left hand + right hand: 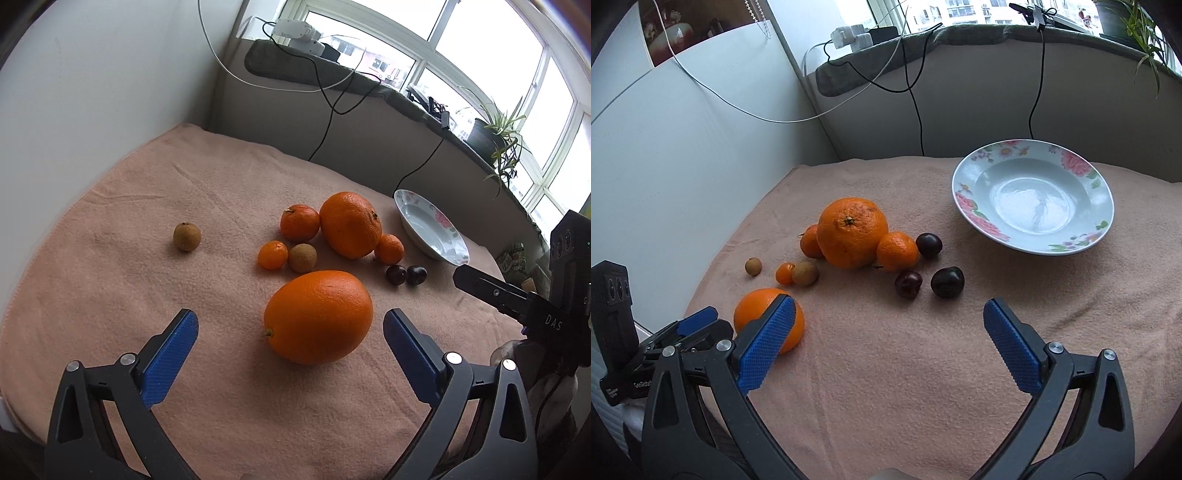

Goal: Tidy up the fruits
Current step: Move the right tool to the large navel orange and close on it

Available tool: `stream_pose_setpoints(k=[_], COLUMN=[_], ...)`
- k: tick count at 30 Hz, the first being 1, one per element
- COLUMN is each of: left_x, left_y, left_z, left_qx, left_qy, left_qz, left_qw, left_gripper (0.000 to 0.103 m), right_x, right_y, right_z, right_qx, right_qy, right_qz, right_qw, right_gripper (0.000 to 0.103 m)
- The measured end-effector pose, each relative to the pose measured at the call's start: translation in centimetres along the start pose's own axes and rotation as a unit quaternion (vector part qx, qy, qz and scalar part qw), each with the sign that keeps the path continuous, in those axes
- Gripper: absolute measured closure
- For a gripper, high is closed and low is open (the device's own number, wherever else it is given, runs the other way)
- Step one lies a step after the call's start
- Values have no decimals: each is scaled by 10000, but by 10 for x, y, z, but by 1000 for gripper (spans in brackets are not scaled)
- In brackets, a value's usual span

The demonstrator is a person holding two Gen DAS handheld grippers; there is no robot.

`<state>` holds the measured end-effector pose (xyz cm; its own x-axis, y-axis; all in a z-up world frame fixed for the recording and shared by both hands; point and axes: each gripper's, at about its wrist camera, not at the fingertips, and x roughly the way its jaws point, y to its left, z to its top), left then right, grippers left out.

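Note:
My left gripper [290, 325] is open, its blue pads either side of a large oval orange [318, 316] lying on the pink towel [147, 206]. That orange also shows in the right wrist view [757, 314], partly behind my finger. My right gripper [889, 314] is open and empty above bare towel. Beyond lie a big round orange [852, 232], small tangerines [897, 250], brown longans [804, 273] and dark cherries [947, 282]. A floral white plate [1034, 195] sits empty at the back right.
A white wall [92, 92] borders the towel on the left. A grey ledge [332, 77] with cables, chargers and a potted plant [498, 136] runs behind, under the window. The right gripper's body [535, 302] shows at the left view's right edge.

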<state>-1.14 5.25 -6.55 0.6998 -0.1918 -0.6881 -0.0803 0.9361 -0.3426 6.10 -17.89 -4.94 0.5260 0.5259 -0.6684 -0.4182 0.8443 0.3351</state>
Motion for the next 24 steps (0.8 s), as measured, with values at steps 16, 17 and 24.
stream_pose_setpoints(k=[16,17,24], left_x=[17,18,21], left_y=[3,3,4], left_z=[-9,-9,-10], left_qx=[-120,-113,-147], left_qy=[328,333,384], left_qz=[-469,-498,-585], left_qw=[9983,9981,9974], left_gripper=[25,26,28], right_x=[51,56,77], right_y=[63,65,75], right_z=[-1,-3,-9], right_qx=[-534,-530,-552], right_qy=[943,1028,1331], right_qz=[1248,1299,1462], right_qw=[9862,9848,9787], right_gripper=[11,12,13])
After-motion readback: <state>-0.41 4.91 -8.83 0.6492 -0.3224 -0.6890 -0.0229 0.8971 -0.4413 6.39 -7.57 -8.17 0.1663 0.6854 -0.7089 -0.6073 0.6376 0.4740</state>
